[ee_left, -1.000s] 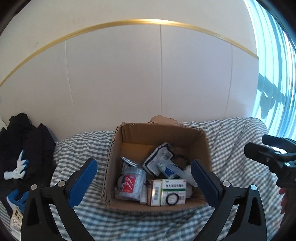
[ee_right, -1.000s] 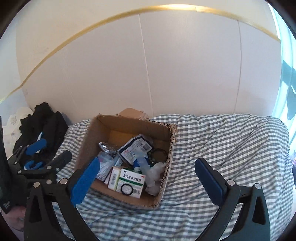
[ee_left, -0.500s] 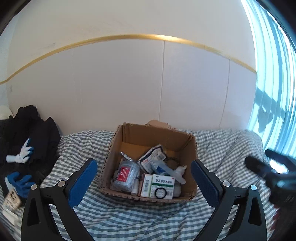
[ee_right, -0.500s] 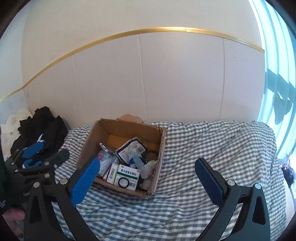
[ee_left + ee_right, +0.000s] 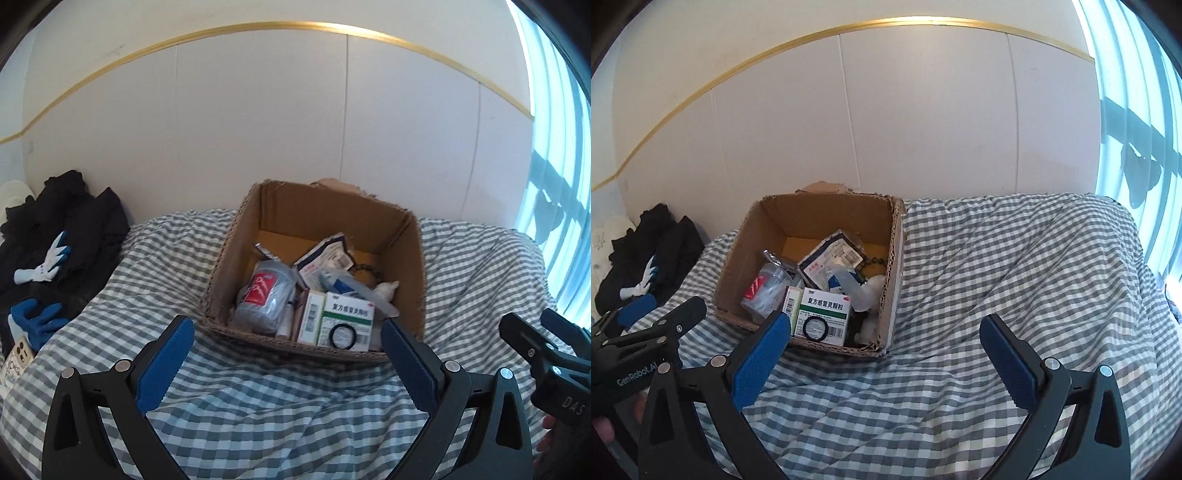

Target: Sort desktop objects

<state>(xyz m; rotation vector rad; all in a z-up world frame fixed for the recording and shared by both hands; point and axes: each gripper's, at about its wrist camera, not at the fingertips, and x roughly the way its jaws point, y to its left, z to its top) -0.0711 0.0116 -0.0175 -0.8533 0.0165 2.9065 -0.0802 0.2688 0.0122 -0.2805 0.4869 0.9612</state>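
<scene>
Left wrist: cardboard box [image 5: 314, 273] ahead of left tool [image 5: 288, 354] — both tools spread wide, empty; right tool [image 5: 886, 354].

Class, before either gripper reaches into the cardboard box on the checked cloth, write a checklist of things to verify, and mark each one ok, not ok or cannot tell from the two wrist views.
1. Left gripper jaws wide apart and empty: ok.
2. Right gripper jaws wide apart and empty: ok.
3. Cardboard box open at the top, no flap over the contents: ok.
4. Medicine box lying on top at the near wall, free to grasp: ok, though a black ring rests on it and may slide off.
5. Items in the box lying apart from each other: not ok, they are piled together.
6. A place to sort items into: cannot tell, only checked cloth shows beside the box.
</scene>
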